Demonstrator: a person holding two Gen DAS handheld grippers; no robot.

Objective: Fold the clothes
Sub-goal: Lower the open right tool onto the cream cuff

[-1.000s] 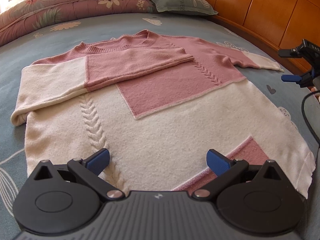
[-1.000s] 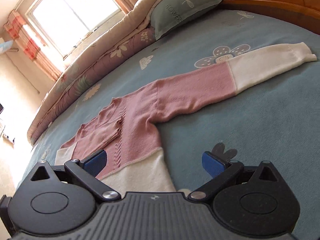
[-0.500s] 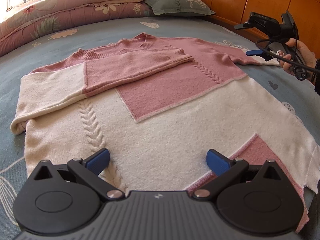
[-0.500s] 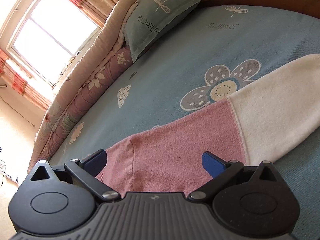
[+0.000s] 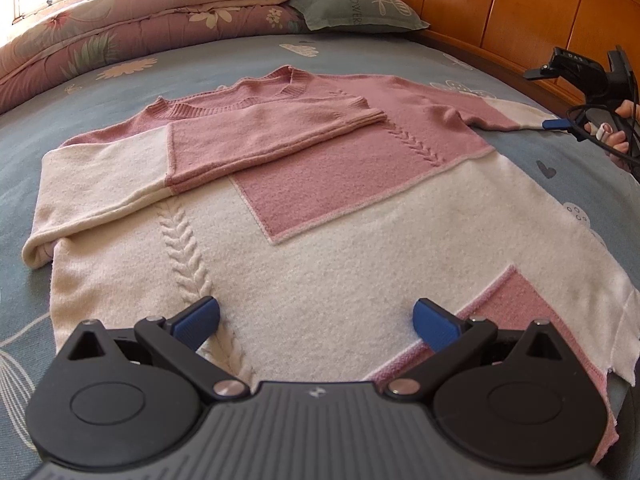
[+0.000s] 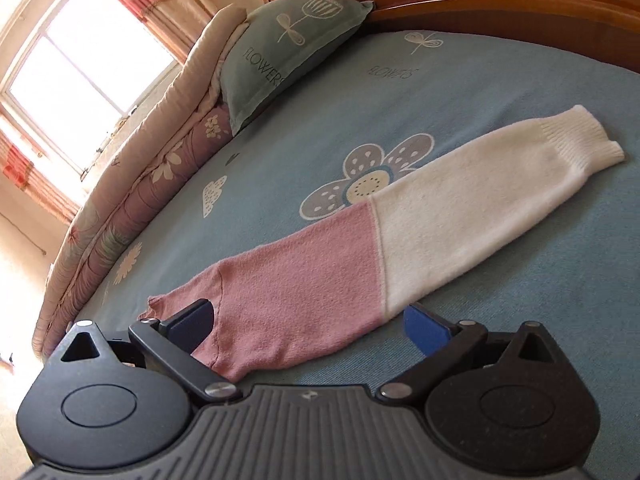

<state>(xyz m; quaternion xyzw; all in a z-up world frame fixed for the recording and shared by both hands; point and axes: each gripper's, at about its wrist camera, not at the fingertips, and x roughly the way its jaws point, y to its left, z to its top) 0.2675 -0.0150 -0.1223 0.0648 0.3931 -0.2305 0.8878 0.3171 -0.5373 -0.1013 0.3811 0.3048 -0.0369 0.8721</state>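
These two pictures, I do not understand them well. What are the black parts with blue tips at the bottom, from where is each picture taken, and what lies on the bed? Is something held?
The black parts are hand-held grippers, one in each of a person's hands; there is no robot arm. Each carries a camera that looks forward along its two blue-tipped fingers.

The left wrist picture shows the left gripper, open and holding nothing, above the hem of a pink and cream sweater spread on a blue bed sheet. One sleeve is already folded across the chest. At the far right of this view you see the person's hand with the other gripper.

The right wrist picture shows the right gripper, also open and empty, close to the outstretched sleeve, which lies flat. A pillow and a folded quilt lie at the far side of the bed.
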